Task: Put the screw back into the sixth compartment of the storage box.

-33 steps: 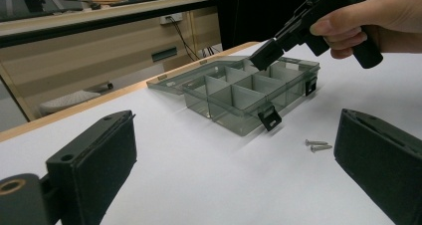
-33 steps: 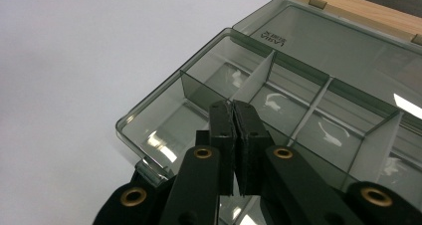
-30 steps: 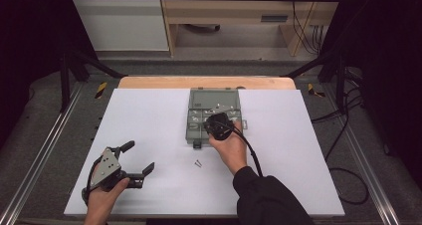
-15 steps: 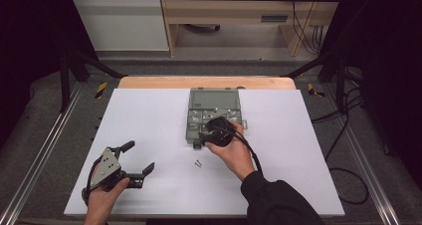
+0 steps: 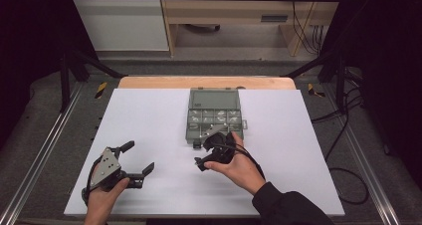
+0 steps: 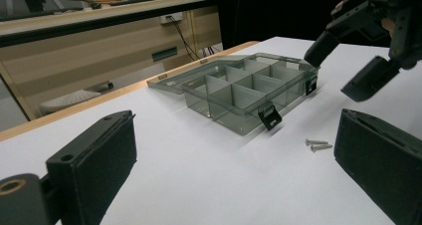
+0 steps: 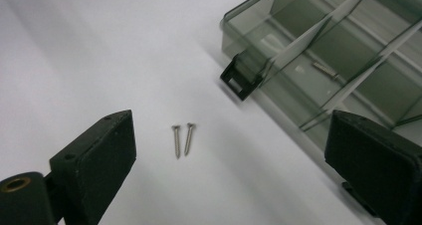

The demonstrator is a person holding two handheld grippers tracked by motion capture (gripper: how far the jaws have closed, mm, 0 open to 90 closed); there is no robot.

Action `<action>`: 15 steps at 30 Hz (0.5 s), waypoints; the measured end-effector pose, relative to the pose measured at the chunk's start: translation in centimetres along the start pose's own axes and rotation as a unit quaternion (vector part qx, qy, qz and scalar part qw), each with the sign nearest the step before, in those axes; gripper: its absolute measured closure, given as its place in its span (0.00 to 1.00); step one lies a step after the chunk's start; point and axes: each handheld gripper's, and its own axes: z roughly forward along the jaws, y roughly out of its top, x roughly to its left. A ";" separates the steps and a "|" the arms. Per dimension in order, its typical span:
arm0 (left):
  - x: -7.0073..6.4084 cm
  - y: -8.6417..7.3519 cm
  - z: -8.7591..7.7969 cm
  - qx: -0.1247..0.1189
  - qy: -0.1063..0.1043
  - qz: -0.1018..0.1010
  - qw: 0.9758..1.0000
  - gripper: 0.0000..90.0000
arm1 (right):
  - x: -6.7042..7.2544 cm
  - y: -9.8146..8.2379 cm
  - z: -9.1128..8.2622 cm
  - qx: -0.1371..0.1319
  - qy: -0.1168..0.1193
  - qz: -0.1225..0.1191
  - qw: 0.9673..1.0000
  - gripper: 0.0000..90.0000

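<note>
Two screws [image 7: 181, 139] lie side by side on the white table [image 5: 149, 120], just off the near edge of the open compartment box [image 5: 215, 116]. The right gripper [image 5: 200, 153], jaws just opened and empty, hovers above them. The left gripper [image 5: 138, 158] rests released near the table's near left corner.

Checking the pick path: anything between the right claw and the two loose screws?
No. In the right gripper view, bare white table lies between the open right claw and the two screws; the compartment box sits off to one side.
</note>
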 end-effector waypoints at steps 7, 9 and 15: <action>0.0 0.0 0.0 0.000 -0.001 0.000 1.000 0.03 | 1.2 -0.5 1.1 0.044 0.013 -0.014 0.999 0.08; 0.0 0.0 0.0 -0.001 -0.001 0.000 1.000 0.03 | 1.3 -0.5 1.5 0.051 0.021 -0.016 0.998 0.08; 0.0 0.0 0.0 0.001 -0.002 0.000 1.000 0.03 | 1.6 -0.3 2.4 0.082 0.033 -0.017 0.996 0.12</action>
